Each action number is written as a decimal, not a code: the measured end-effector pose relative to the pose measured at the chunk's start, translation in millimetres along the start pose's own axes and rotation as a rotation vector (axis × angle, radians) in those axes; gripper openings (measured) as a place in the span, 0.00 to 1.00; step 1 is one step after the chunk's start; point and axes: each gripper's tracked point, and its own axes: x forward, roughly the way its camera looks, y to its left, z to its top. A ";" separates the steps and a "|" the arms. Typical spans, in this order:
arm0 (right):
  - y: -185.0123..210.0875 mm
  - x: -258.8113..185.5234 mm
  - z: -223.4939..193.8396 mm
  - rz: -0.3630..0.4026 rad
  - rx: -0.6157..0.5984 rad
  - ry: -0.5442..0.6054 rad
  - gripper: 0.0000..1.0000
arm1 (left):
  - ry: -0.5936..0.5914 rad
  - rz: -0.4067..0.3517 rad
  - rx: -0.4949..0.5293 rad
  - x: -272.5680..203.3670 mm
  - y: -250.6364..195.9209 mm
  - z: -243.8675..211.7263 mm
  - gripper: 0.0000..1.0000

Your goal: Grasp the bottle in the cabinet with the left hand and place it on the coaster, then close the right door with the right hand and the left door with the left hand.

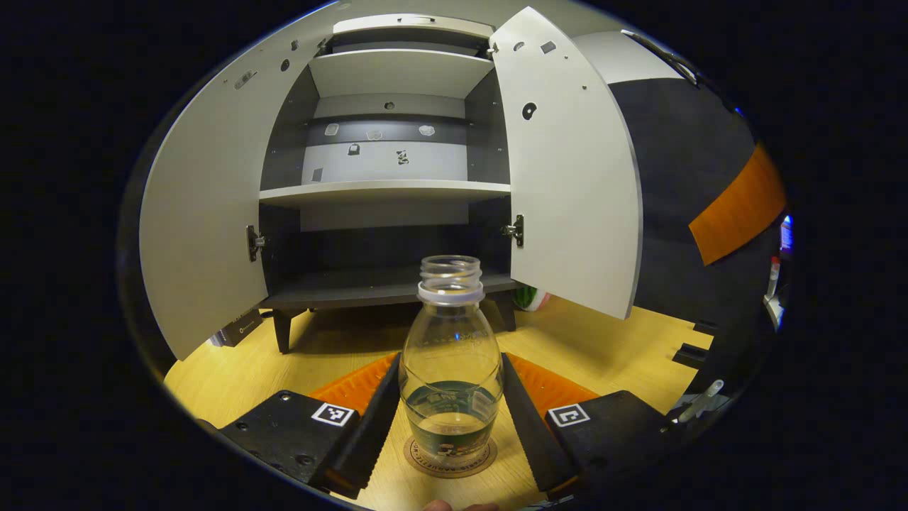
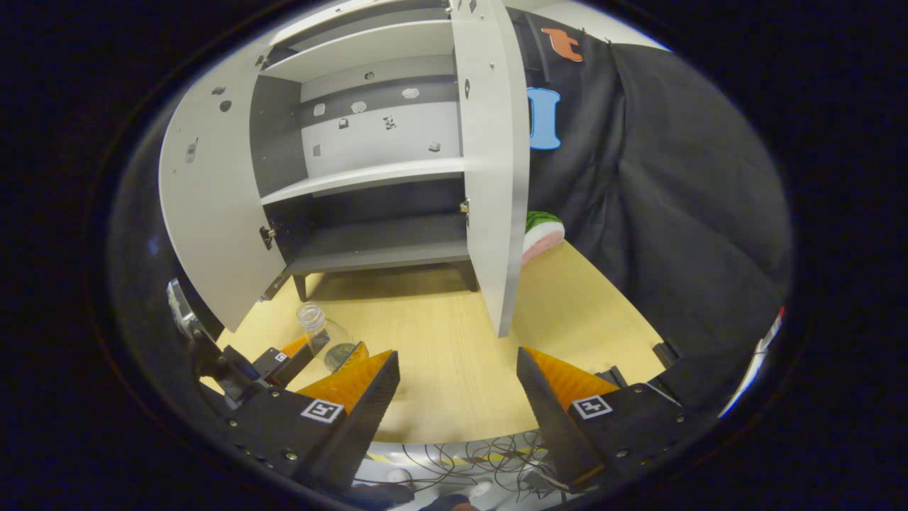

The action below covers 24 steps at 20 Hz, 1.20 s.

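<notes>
1. Standing upright on the round coaster, the clear bottle has no cap and a little liquid at its base; in the right gripper view we see it well left of our right gripper.
2. We see the left gripper with its fingers flanking the bottle at either side; whether they press it or stand just off it, we cannot tell.
3. We hold the right gripper with fingers spread wide, holding nothing, over the wooden surface.
4. Behind the bottle we see the cabinet with its left door and right door both swung open.
5. A watermelon-patterned object lies beyond the right door.
</notes>
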 end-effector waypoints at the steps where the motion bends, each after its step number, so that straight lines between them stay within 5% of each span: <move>1: -0.7 -1.7 3.0 0.002 0.004 -0.007 1.00 | -0.005 0.006 0.003 -1.0 1.3 6.9 0.84; 6: -8.7 -17.2 38.1 0.006 0.035 -0.090 0.98 | -0.091 0.021 0.037 -6.1 6.7 67.8 0.85; 15: -66.4 -53.2 181.8 -0.007 0.063 -0.388 1.00 | -0.186 0.036 0.010 -33.4 15.8 196.2 0.84; 24: -108.1 -28.9 253.9 0.059 0.064 -0.456 1.00 | -0.178 0.210 -0.028 -68.2 70.3 236.0 0.85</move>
